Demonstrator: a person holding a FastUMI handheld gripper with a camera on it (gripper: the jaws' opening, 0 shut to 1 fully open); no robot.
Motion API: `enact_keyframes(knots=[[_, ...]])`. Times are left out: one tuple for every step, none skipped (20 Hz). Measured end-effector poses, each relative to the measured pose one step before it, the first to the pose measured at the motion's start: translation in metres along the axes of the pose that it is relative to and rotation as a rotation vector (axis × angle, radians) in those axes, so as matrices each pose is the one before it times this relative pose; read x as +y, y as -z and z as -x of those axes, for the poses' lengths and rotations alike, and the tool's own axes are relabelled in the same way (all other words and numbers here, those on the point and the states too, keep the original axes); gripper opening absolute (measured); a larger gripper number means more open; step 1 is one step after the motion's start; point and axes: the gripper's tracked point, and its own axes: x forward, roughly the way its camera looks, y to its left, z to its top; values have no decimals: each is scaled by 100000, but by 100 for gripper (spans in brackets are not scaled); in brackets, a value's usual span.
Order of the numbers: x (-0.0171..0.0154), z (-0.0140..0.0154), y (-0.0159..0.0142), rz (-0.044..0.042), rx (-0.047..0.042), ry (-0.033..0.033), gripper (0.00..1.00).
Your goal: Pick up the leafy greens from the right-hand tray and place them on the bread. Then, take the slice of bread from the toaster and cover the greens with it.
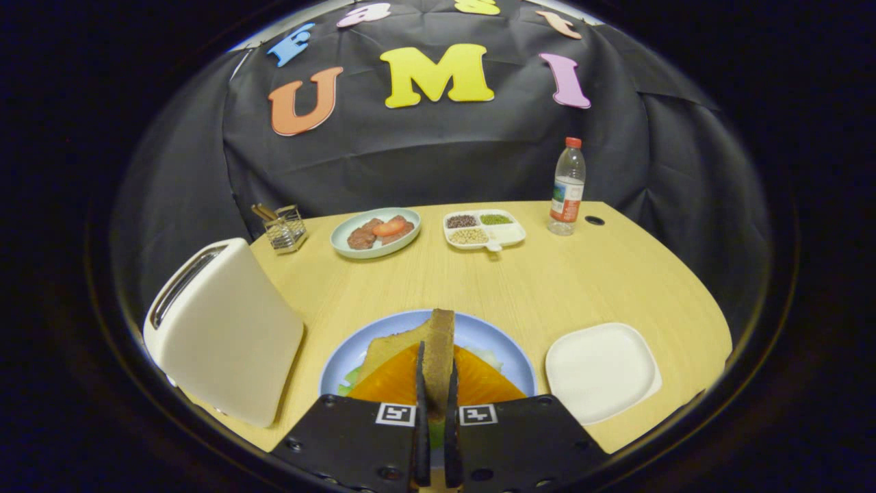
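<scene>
The big wooden table point(547, 281) holds everything; on its left side stands a white toaster point(222, 329) with its slot on top, and what is inside the slot cannot be seen; just ahead of the gripper point(436, 383) sits a round blue plate point(493, 339), and on it lies a slice of bread point(383, 349) with a bit of leafy greens point(350, 378) peeking out at its left edge; the gripper is squeezed tight on a second bread slice point(439, 349), which stands on its edge between the two fingers, right over the blue plate; to the right of the blue plate is a square white tray point(602, 370) with nothing in it; far beyond the fingers, near the back of the table, is a pale green plate point(345, 250) with brown meat pieces and a red tomato slice point(390, 226) on it; beside that is a small white dish point(510, 236) with little boxes, holding dark beans, green beans and pale beans, with one box bare; to the right of it stands a clear bottle point(567, 188) with a red cap; at the back left, behind the toaster, is a small wire basket point(286, 229) with something stick-like in it.
</scene>
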Motion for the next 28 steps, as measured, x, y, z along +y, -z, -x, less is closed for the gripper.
enact_keyframes(knots=[[-196, -104, 269, 144, 804, -277, 9], [-274, -241, 220, -76, 127, -679, 11], [-99, -50, 28, 427, -211, 32, 13], [-392, -209, 144, 934, -213, 1477, 14], [-226, -36, 94, 439, 232, 71, 18], [-185, -175, 73, 324, -23, 363, 23], [69, -18, 123, -75, -208, -174, 28], [-378, -6, 84, 120, -334, 1508, 33], [-400, 53, 100, -287, -126, 1882, 34], [-445, 174, 151, -267, 235, 2352, 48], [23, 84, 117, 496, 247, -21, 61], [82, 82, 89, 320, 21, 241, 67], [118, 328, -111, 741, -458, 34, 73], [-132, 176, -96, 1039, -197, 898, 82], [-60, 219, -49, 163, -329, 858, 91], [-106, 461, -195, 137, -339, 822, 98], [6, 300, -64, -208, 91, 372, 98], [111, 356, -145, -294, -178, -467, 98], [175, 335, -251, 183, -679, -240, 98], [-24, 452, -227, 149, -736, 136, 98], [-44, 348, -82, 438, -286, 536, 98], [58, 514, -332, 533, -625, -77, 98], [234, 589, -383, 217, -902, -321, 98], [-7, 466, -508, -146, -720, -209, 98], [-228, 544, -209, -77, -1009, 914, 98], [-81, 814, -464, 296, -1325, 398, 98], [174, 705, -398, 167, -1509, -458, 98], [-46, 971, -589, 208, -2265, 48, 98]])
